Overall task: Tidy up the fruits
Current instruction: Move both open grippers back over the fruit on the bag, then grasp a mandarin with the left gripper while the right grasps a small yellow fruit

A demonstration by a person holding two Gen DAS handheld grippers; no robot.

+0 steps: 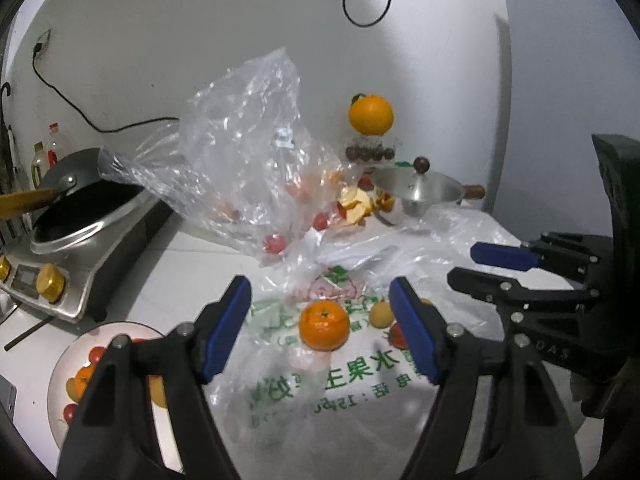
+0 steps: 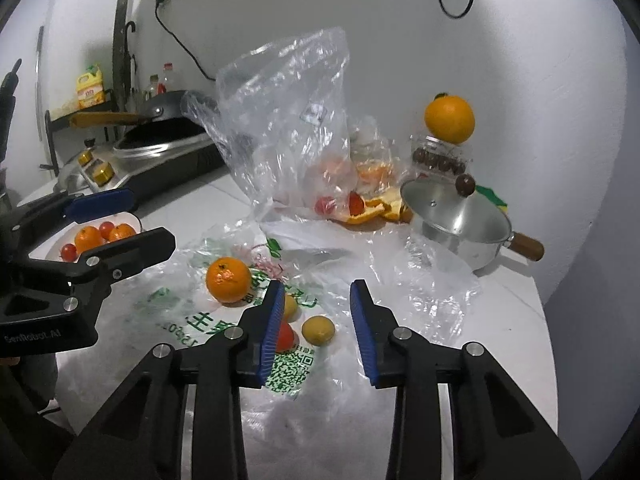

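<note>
My right tool [image 2: 316,316], spread and empty, nears the small yellow fruit [image 2: 318,330]; it could roll away on slippery plastic bag [image 2: 224,364].

The left gripper [image 1: 320,316] is a matte black plastic frame with two angular, triangulated finger arms, each pinned with round silver screws. Its fingertips [image 1: 226,326] carry flat, bright blue rubber pads with fine ribbing. The right gripper [image 2: 318,328] has the same build: black linkage arms, silver pivot screws, and ribbed blue pads [image 2: 272,326] on the inner faces. Seen from the side in the right wrist view, the left gripper's black body bears small pale lettering, too blurred to read with confidence. Similar faint lettering marks the right gripper's body in the left wrist view.
</note>
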